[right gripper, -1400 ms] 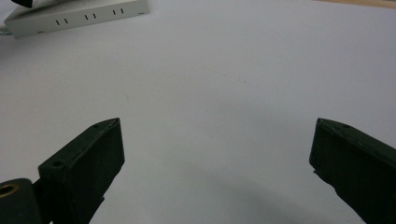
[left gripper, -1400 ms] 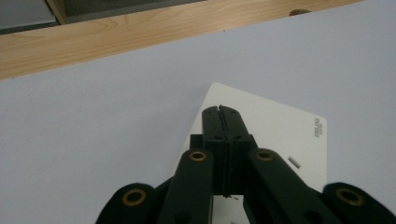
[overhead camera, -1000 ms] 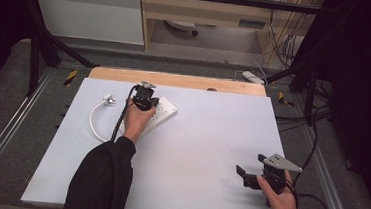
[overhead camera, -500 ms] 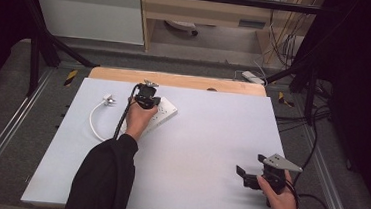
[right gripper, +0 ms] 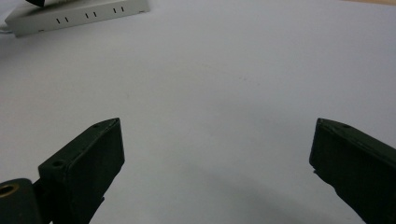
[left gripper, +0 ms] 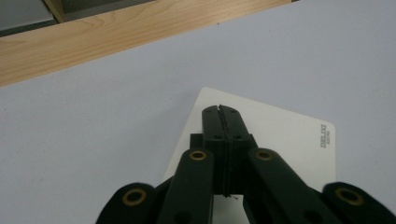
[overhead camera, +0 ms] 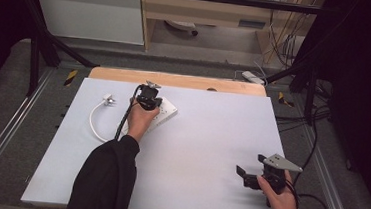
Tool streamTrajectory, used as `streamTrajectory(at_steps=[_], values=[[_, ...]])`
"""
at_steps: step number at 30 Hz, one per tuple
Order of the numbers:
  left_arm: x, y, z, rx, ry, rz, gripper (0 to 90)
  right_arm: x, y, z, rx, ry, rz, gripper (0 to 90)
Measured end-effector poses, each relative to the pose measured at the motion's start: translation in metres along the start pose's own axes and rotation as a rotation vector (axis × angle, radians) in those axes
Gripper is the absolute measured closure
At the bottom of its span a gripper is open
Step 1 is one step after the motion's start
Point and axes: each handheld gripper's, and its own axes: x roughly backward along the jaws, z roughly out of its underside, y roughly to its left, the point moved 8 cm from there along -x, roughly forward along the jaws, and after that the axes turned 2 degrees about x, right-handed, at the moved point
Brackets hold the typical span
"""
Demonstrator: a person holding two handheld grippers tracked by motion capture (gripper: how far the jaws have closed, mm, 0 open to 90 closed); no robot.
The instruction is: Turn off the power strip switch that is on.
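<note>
High view: left tongs (overhead camera: pixel 150 97), jaws pressed together and empty, sit over the white power strip (overhead camera: pixel 165 112) at the tabletop's (overhead camera: pixel 206 136) eleven o'clock. Right tongs (overhead camera: pixel 248 175), jaws apart, rest well clear at five o'clock.

A white power strip (overhead camera: pixel 165 112) lay flat on the far left part of the white table (overhead camera: pixel 205 146), angled to its edges, with slot pairs along one side; its white cable (overhead camera: pixel 94 122) curved leftward to a plug (overhead camera: pixel 107 98) lying on the tabletop
</note>
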Motion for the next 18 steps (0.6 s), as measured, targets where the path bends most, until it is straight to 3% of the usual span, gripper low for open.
streamTrajectory(at_steps=[9, 18], values=[[0.009, -0.003, -0.007, 0.022, -0.043, 0.024, 90.0, 0.001, 0.001, 0.000, 0.001, -0.001, -0.001, 3.7], [0.017, -0.004, -0.014, 0.019, -0.080, 0.042, 90.0, 0.000, 0.001, 0.000, 0.004, 0.001, -0.001, 3.7]])
